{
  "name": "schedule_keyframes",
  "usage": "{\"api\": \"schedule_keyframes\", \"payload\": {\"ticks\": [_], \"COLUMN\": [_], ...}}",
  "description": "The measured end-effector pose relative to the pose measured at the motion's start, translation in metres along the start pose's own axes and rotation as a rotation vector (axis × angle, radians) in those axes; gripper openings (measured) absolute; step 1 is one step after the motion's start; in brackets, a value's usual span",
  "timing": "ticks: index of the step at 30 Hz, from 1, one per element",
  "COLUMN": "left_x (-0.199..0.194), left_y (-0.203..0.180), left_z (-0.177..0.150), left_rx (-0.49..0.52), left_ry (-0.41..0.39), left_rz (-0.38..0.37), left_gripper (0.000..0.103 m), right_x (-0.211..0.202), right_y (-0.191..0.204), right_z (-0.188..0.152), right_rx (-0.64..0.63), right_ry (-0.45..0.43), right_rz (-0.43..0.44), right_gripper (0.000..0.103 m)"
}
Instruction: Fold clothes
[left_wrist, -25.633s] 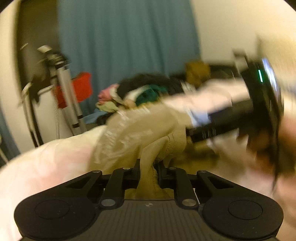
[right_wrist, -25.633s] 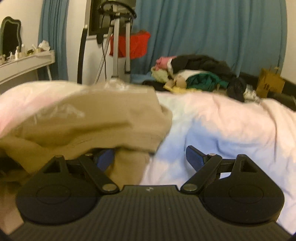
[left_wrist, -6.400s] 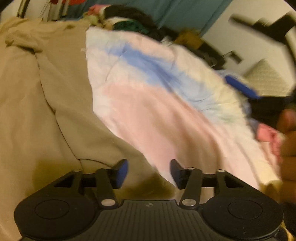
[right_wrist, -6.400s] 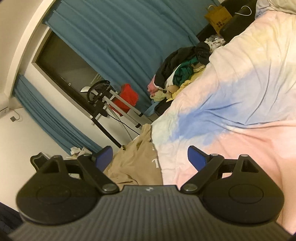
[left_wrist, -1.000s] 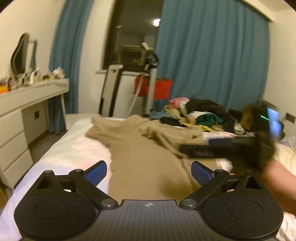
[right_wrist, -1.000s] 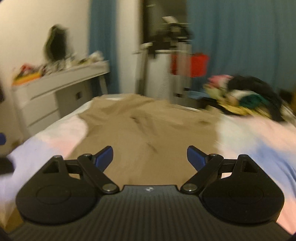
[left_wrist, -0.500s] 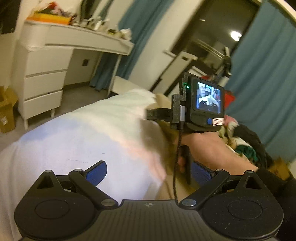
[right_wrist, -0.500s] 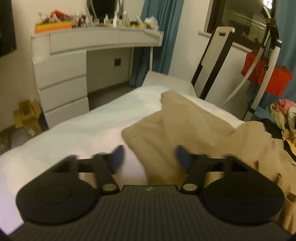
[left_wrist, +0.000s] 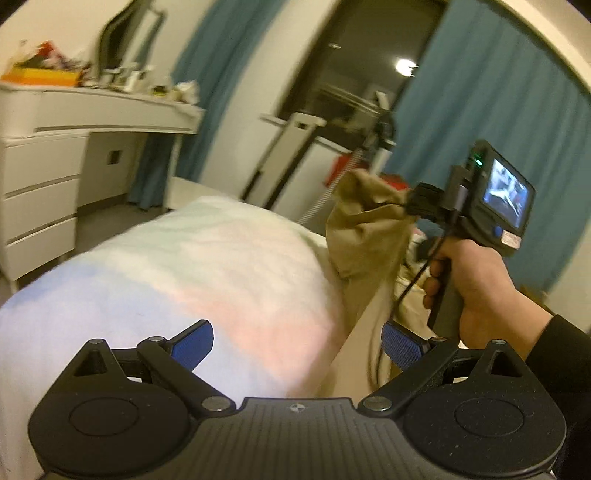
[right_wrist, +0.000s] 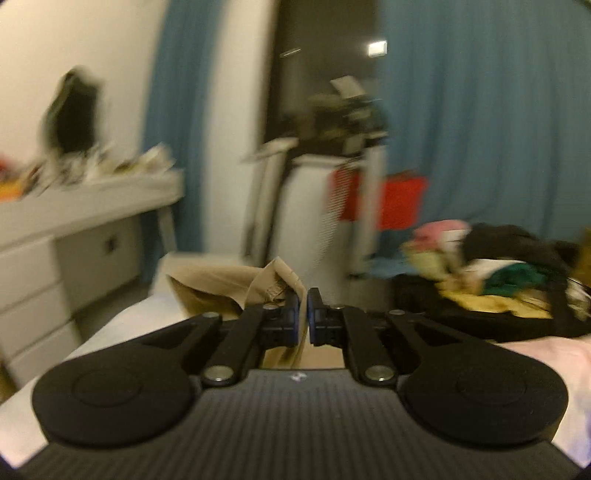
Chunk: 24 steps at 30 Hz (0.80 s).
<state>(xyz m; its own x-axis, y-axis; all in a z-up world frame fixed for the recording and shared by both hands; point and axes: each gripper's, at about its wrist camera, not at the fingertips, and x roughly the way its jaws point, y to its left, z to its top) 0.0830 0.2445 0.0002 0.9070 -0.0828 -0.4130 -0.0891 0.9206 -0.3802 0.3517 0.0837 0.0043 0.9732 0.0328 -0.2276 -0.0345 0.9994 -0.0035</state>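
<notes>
A tan garment (left_wrist: 365, 229) hangs lifted off the bed, bunched at the tip of my right gripper (left_wrist: 413, 203), which a hand (left_wrist: 476, 284) holds at the right of the left wrist view. In the right wrist view my right gripper (right_wrist: 303, 314) is shut on a fold of the tan garment (right_wrist: 273, 284); the cloth rises between the blue pads and drapes to the left. My left gripper (left_wrist: 297, 339) is open low over the pastel duvet (left_wrist: 207, 266), with nothing between its fingers.
A white dresser (left_wrist: 40, 177) with clutter on top stands at the left. Blue curtains (left_wrist: 491, 122), a dark window and a stand with a red bag (right_wrist: 399, 203) are behind the bed. A pile of clothes (right_wrist: 491, 273) lies at the far right.
My right gripper has shut on the tan garment's edge and lifted it off the bed. The left gripper stayed open and shifted a little over the duvet.
</notes>
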Motion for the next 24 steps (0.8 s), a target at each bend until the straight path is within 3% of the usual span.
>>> {"api": "schedule_keyframes", "payload": {"ticks": [4,7,10,13,15,17,24], "left_x": [0.007,0.014,0.031,0.044,0.051,0.055,0.047], "left_y": [-0.019,-0.029,-0.034,-0.040,-0.045,-0.049,-0.051], "left_z": [-0.014,-0.024,-0.031,-0.034,-0.034,-0.036,-0.034], "left_rx": [0.051,0.091,0.105,0.109,0.120,0.153,0.172], "left_ry": [0.034,0.048,0.071,0.088,0.091,0.087,0.121], "left_rz": [-0.047,-0.054,-0.042,-0.020,-0.014,-0.006,-0.040], "left_gripper": [0.099,0.099,0.099,0.099,0.099,0.099,0.099], "right_x": [-0.008,-0.004,0.011,0.025,0.014,-0.001,-0.086], "right_y": [-0.082,-0.126,-0.150,-0.160,-0.163,-0.165,-0.166], "right_z": [-0.020,-0.050,-0.081,-0.104,-0.103,-0.095,-0.053], "right_rx": [0.155,0.185,0.216,0.209,0.218,0.231,0.249], "right_ry": [0.022,0.090,0.210,0.371,0.349,0.313,0.228], "right_rz": [-0.125,-0.188,-0.179,-0.125,-0.093,-0.051,0.028], "right_gripper": [0.007,0.008,0.011,0.030,0.070,0.086,0.086]}}
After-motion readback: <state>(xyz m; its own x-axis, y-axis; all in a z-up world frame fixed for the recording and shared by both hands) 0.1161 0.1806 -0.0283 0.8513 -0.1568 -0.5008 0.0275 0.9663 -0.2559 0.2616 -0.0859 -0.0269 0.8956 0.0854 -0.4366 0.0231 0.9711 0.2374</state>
